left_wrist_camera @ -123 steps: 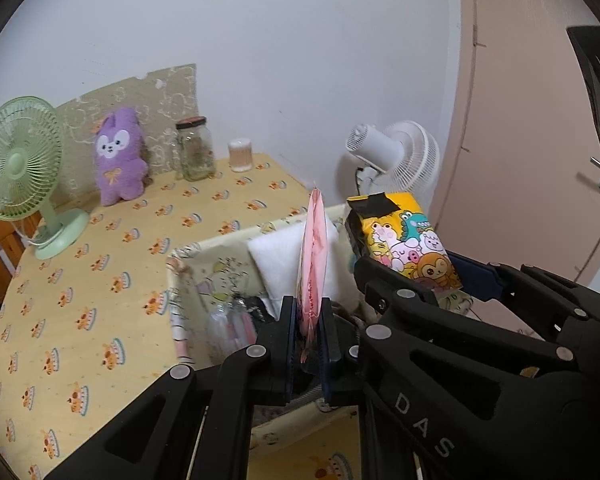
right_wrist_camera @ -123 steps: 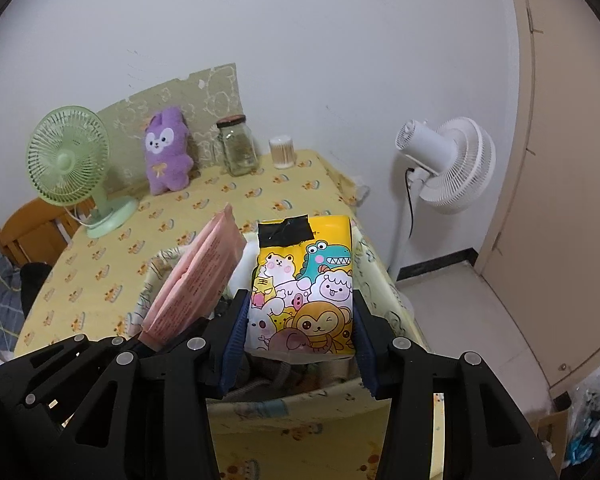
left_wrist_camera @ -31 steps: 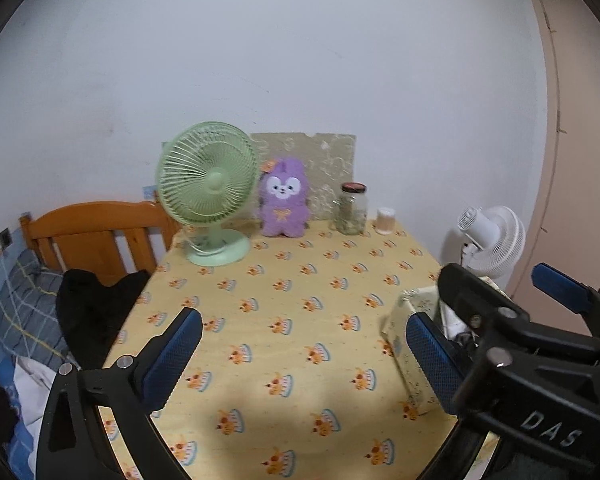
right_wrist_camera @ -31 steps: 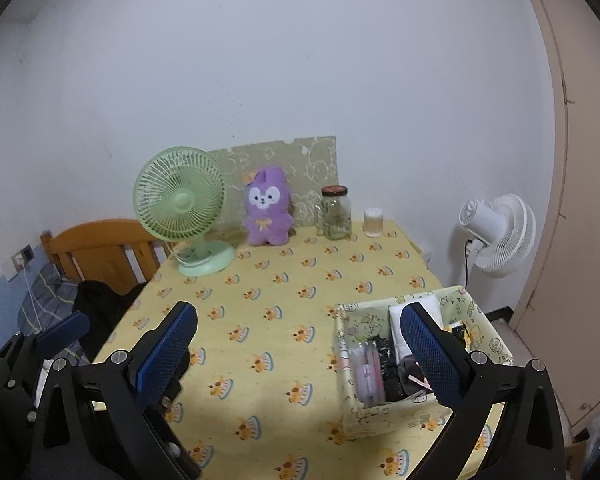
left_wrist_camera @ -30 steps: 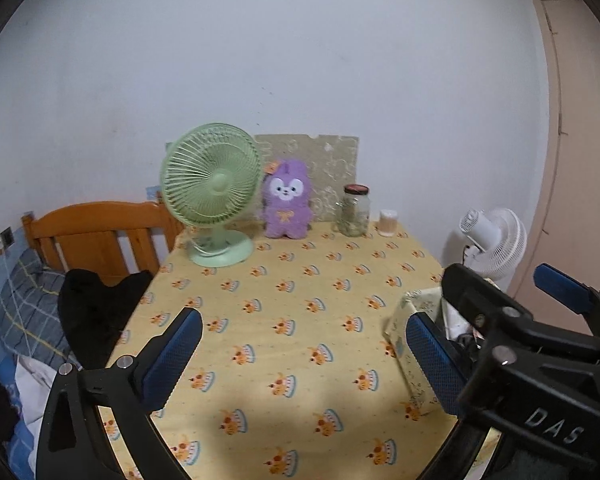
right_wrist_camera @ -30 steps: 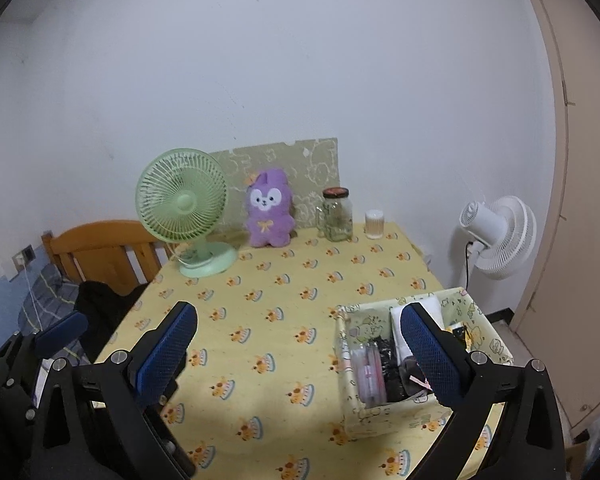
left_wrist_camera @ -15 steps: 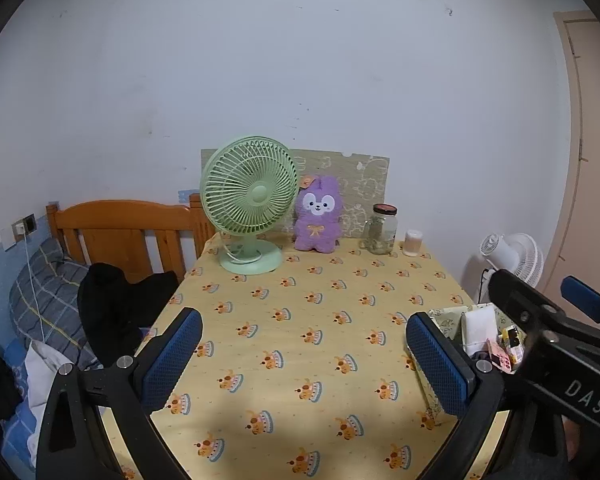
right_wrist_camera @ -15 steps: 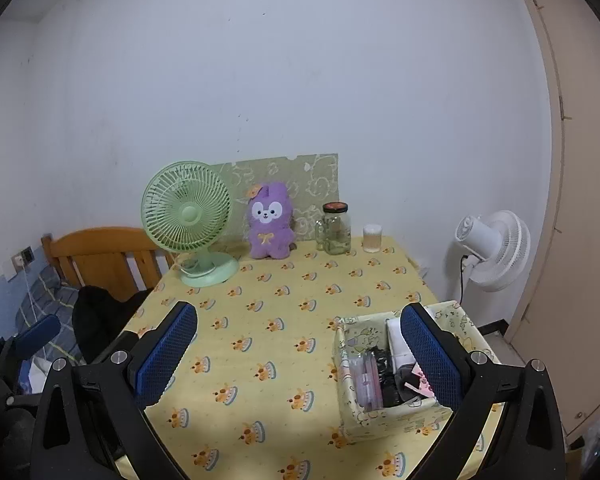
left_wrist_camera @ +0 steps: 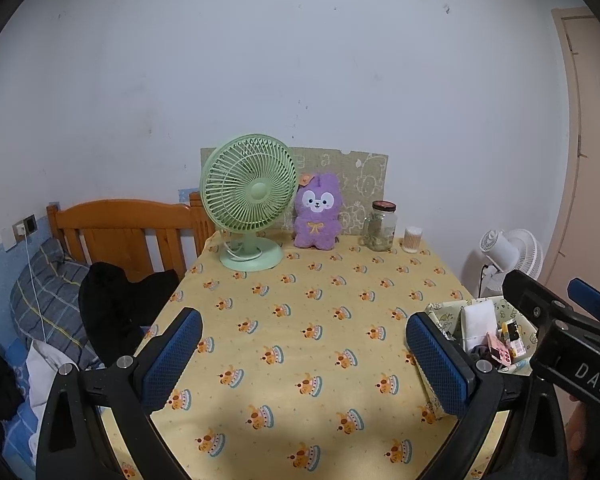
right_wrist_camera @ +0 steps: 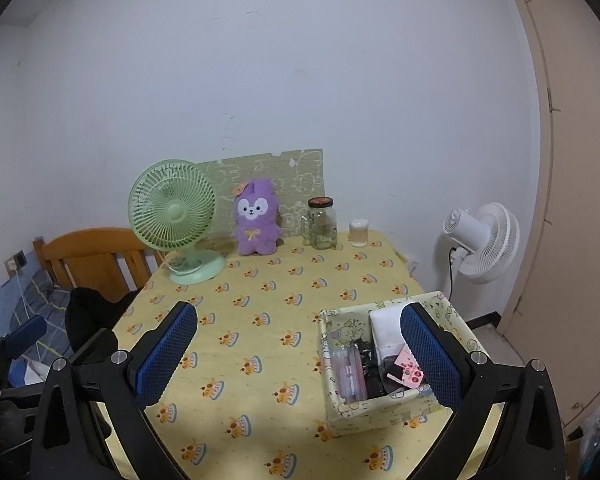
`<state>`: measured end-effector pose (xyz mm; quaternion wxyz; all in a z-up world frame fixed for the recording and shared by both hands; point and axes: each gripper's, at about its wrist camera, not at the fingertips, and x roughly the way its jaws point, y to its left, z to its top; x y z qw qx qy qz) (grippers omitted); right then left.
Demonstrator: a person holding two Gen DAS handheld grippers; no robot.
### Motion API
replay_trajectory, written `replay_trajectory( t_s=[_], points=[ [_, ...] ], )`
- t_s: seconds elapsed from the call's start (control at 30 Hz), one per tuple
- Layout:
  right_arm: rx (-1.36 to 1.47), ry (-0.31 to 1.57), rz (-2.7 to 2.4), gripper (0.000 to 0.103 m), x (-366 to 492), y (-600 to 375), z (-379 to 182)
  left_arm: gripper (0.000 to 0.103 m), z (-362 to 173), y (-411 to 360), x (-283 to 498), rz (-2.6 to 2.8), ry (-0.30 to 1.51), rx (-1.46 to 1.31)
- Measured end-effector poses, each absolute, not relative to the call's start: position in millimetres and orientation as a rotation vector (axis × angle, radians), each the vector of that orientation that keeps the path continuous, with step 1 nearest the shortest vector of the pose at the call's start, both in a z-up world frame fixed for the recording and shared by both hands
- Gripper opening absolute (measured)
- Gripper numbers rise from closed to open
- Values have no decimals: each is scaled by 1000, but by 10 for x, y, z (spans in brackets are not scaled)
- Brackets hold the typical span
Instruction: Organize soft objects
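On table [right_wrist_camera: 260,312], near right corner: fabric storage box [right_wrist_camera: 384,408], printed, open-topped; holds white soft pack [right_wrist_camera: 386,330] upright at back, pink packet [right_wrist_camera: 408,372] lying on dark items, clear pouch [right_wrist_camera: 348,372] along left wall. Contents packed side by side, likely so soft pieces prop one another and stay below the rim.

At far edge, against wall: purple plush rabbit [right_wrist_camera: 257,216], upright, leaning on green patterned board [right_wrist_camera: 296,178]; just beside green desk fan [right_wrist_camera: 176,224], well apart from box. Glass jar [right_wrist_camera: 321,224] and small white cup [right_wrist_camera: 359,233] to its right. Plush probably left as display, or last soft item still to collect; cannot tell which.

Left gripper [left_wrist_camera: 304,356]: fingers spread wide, nothing between, raised over bare tablecloth. Right gripper [right_wrist_camera: 300,352]: likewise wide and empty, right finger [right_wrist_camera: 430,354] overlapping box in view. Both held back and high, judged a rest or survey pose with box filling seemingly done.

Off table: wooden headboard [left_wrist_camera: 124,228], dark garment [left_wrist_camera: 116,304], white floor fan [right_wrist_camera: 482,242].
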<state>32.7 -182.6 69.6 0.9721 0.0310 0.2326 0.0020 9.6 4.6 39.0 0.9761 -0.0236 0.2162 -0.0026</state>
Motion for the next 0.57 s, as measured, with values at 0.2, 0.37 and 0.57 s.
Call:
replay_trajectory(
  t_s=[0.2, 0.37, 0.57],
  points=[
    [60, 467, -7, 103, 314, -1855, 685, 103, 373, 45, 90, 1, 445, -47],
    [65, 472, -7, 103, 313, -1881, 667, 103, 368, 30, 78, -7, 447, -44],
    [64, 468, -9, 103, 301, -1891, 660, 103, 376, 10, 55, -11, 435, -32]
  ],
)
